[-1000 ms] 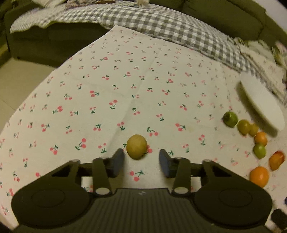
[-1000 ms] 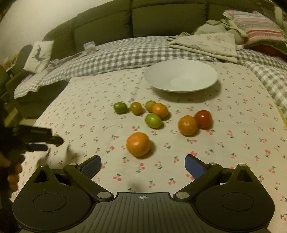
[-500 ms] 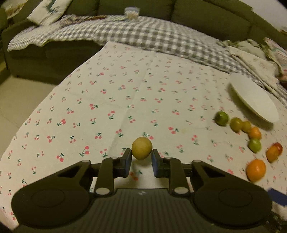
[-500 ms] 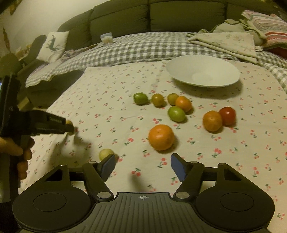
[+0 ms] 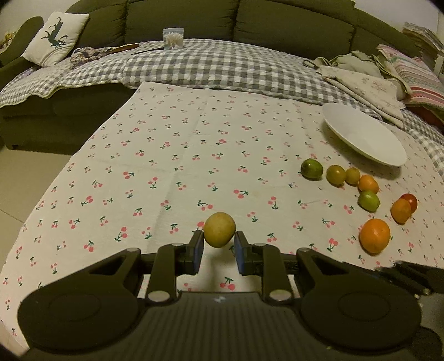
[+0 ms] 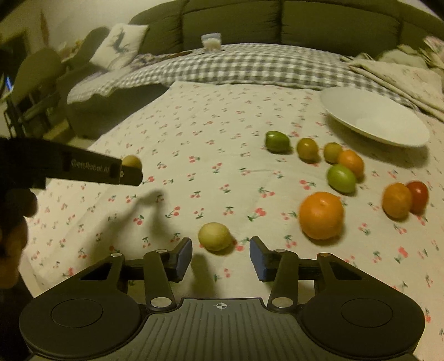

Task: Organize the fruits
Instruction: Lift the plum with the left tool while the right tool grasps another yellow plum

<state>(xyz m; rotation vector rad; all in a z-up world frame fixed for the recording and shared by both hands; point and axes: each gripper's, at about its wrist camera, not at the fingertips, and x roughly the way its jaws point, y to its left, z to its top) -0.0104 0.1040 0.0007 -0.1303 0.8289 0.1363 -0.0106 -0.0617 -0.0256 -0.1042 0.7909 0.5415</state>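
- A round yellow-brown fruit (image 5: pixel 219 232) sits pinched between the two blue pads of the left gripper (image 5: pixel 217 247), lifted clear of the white cherry-print cloth (image 5: pixel 166 166) that covers the tabletop; its shadow lies on the cloth below
- In the right wrist view the same fruit (image 6: pixel 132 162) peeks out at the tip of the left gripper (image 6: pixel 126 175), which reaches in from the left edge above the cloth (image 6: pixel 208 133)
- A pale yellow round fruit (image 6: pixel 215 236) rests on the cloth just ahead of the right gripper (image 6: pixel 220 257), whose blue pads stand wide apart on either side of it, touching nothing
- To the right lies a large orange (image 6: pixel 321 215), with a smaller orange fruit (image 6: pixel 396 200) and a red tomato (image 6: pixel 419 193) touching each other beyond it
- Further back a cluster holds a light green fruit (image 6: pixel 341 178), a small orange fruit (image 6: pixel 351 163), two olive-yellow fruits (image 6: pixel 307 148) side by side, and a dark green fruit (image 6: pixel 277 141) at the left end
- A shallow white plate (image 6: pixel 388 133) sits behind the cluster at the far right of the cloth, with no fruit on it
- Behind the tabletop a grey checked blanket (image 5: pixel 208 64) covers a dark green sofa (image 5: pixel 277 22), with a white cushion bearing a deer print (image 5: pixel 55 39) at the left
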